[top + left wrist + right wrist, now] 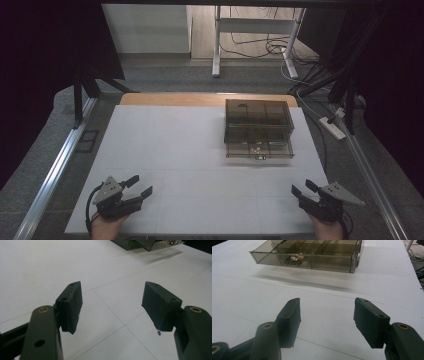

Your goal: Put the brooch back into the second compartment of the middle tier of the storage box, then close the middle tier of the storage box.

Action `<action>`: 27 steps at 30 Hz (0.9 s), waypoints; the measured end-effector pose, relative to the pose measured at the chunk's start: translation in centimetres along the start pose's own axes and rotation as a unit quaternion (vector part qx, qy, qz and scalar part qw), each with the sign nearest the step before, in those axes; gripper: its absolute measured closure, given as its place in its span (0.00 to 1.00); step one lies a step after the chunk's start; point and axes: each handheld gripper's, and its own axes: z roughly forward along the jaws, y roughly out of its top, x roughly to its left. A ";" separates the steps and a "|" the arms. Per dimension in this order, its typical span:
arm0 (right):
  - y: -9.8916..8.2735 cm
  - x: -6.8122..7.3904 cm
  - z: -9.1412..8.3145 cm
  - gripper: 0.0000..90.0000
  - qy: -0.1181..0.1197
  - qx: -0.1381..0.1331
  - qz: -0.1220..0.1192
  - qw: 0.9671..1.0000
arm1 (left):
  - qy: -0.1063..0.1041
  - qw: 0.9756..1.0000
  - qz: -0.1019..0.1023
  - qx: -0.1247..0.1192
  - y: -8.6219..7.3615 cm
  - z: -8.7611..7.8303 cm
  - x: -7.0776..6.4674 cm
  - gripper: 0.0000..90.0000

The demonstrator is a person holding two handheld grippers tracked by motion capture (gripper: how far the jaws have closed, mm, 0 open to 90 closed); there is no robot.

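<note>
Two tongs rest at the near edge of a white tabletop, one in each of the person's hands. The left tongs sit at the near left corner with the jaws spread apart and nothing between them; in the left gripper view the left tongs show two black pads with bare tabletop in the gap. The right tongs sit at the near right corner, likewise spread apart and empty; the right gripper view shows the right tongs with two pads well separated over the white surface.

One smoky transparent drawer box stands on the far right part of the tabletop, well apart from both tongs. Its single drawer is pulled out toward the person. In the right gripper view the drawer is divided by partitions into several compartments; the exact count cannot be told. One front compartment holds a small cluster of pale, shiny small parts; what they are is too small to tell.

Behind the tabletop, one white desk frame stands on the floor with loose cables beneath it, and one white power strip lies on the floor to the right.
</note>
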 end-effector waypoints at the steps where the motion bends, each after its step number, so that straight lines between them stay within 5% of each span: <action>1: 0.0 0.0 0.1 0.43 0.000 0.001 0.003 1.000 | 0.000 1.000 0.000 0.000 0.0 0.0 0.0 0.37; 19: -0.1 0.0 0.2 0.41 0.006 -0.001 0.010 1.000 | -0.028 0.999 0.045 -0.001 1.3 2.0 -2.7 0.41; 27: -0.1 0.0 0.3 0.41 0.010 0.001 0.012 1.000 | -0.037 0.998 0.046 -0.006 1.7 2.7 -3.6 0.41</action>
